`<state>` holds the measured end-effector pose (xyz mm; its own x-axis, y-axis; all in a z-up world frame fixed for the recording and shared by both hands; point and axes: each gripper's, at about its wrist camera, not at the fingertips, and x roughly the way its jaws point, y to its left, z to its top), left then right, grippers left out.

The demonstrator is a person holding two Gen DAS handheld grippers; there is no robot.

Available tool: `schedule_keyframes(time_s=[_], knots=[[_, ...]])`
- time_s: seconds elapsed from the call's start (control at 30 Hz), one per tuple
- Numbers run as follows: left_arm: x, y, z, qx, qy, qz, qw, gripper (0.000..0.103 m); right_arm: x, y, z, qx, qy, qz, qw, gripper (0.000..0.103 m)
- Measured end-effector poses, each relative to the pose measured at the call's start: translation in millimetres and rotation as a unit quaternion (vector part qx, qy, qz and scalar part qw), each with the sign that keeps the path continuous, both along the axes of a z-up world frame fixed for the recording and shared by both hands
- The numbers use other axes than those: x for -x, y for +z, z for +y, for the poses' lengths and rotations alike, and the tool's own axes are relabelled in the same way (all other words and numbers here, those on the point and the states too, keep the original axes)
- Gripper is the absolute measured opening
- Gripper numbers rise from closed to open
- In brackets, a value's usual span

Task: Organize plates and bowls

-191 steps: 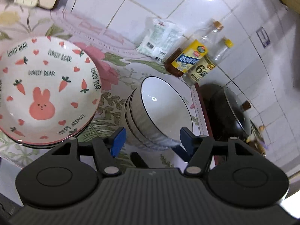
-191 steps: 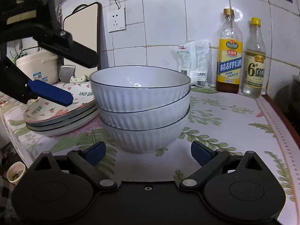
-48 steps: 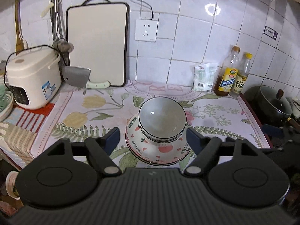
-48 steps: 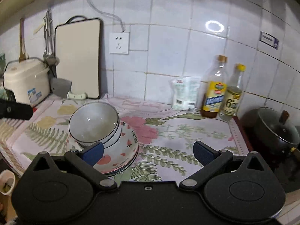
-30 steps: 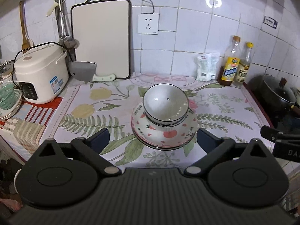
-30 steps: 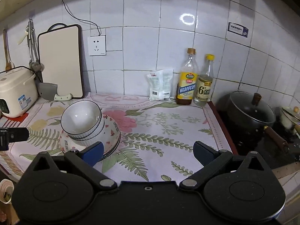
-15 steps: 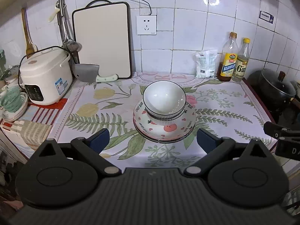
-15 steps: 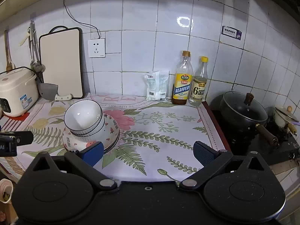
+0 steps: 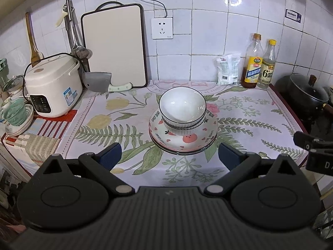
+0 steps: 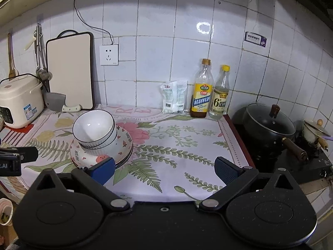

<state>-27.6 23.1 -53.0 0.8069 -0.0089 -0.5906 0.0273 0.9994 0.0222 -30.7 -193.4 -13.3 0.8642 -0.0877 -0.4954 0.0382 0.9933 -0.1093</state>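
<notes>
A stack of white ribbed bowls (image 9: 182, 108) sits on a stack of patterned plates (image 9: 183, 140) in the middle of the floral counter cloth. It also shows in the right wrist view, with the bowls (image 10: 94, 131) on the plates (image 10: 122, 145) at the left. My left gripper (image 9: 169, 156) is open and empty, held back from the counter's front edge in line with the stack. My right gripper (image 10: 164, 170) is open and empty, to the right of the stack.
A rice cooker (image 9: 53, 85), a cleaver (image 9: 97, 82) and a cutting board (image 9: 114, 45) stand at the back left. Two bottles (image 9: 252, 68) and a packet (image 9: 228, 69) are at the back right. A black pot (image 10: 270, 127) sits on the stove to the right.
Since 6.4 s ago the bowl stack has moved from the cloth onto the plates. Both grippers have pulled back and up from the counter, staying open.
</notes>
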Motion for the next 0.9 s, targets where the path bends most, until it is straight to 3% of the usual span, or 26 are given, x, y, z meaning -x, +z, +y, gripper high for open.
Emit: schedule_keyframes(time_s=[0.53, 0.9], knots=[[1, -15, 4, -0.005, 0.016, -0.008, 0.9998, 0.101, 18, -6, 15, 0.037, -0.001, -0.061, 0.997, 0.103], [3, -18, 3, 0.014, 0.008, -0.013, 0.9998, 0.101, 19, -12, 12, 0.03, -0.001, -0.06, 0.998, 0.103]])
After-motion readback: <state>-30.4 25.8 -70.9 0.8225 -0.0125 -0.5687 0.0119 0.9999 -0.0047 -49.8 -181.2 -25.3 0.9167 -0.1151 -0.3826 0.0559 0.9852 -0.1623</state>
